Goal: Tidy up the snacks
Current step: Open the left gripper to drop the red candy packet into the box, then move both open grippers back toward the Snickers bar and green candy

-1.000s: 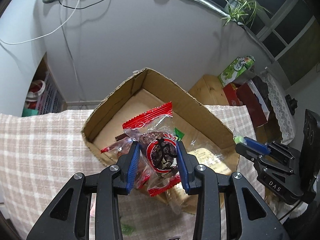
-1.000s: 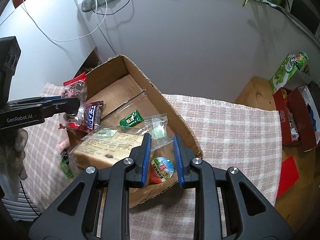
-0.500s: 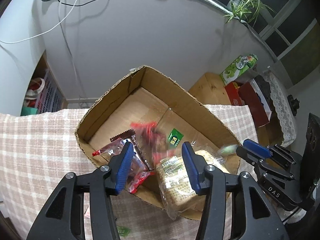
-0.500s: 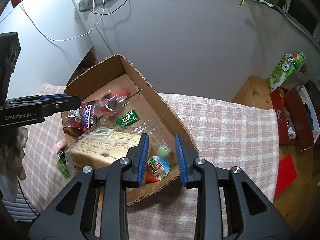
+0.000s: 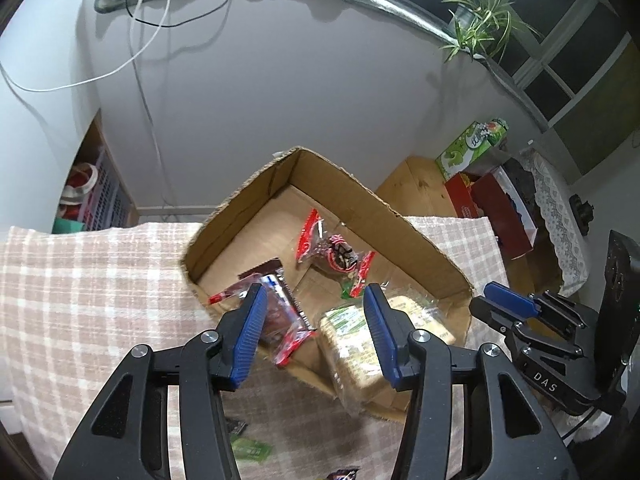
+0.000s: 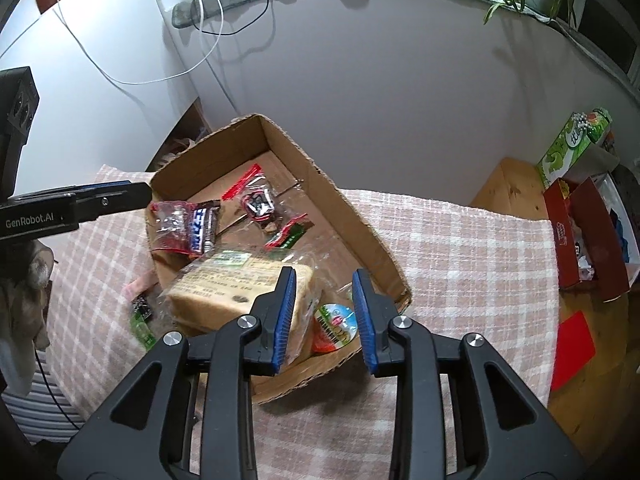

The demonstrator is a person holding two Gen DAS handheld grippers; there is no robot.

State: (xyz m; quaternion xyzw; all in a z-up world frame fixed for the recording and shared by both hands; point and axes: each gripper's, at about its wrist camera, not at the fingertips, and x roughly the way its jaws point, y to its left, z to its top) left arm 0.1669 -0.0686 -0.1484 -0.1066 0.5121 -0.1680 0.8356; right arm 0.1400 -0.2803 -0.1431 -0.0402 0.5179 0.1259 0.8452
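A corrugated cardboard box point(image 5: 408, 240) with ragged cut edges sits on my checked pink woven cloth point(image 5: 100, 280), mid-frame. My left gripper point(image 5: 316, 320) has just been opening; its ribbed blue pads stand spread with nothing between them. The crinkly clear red-edged snack packet point(image 5: 334, 254) lies flat on the box floor, above and beyond them. My right gripper point(image 6: 324, 308) is also parted and empty, over a round foil-lidded cup point(image 6: 334, 322) beside a plastic-wrapped bread loaf point(image 6: 240, 284). "GenRobot.AI" reads on the left gripper's side, "DAS" on the right's.
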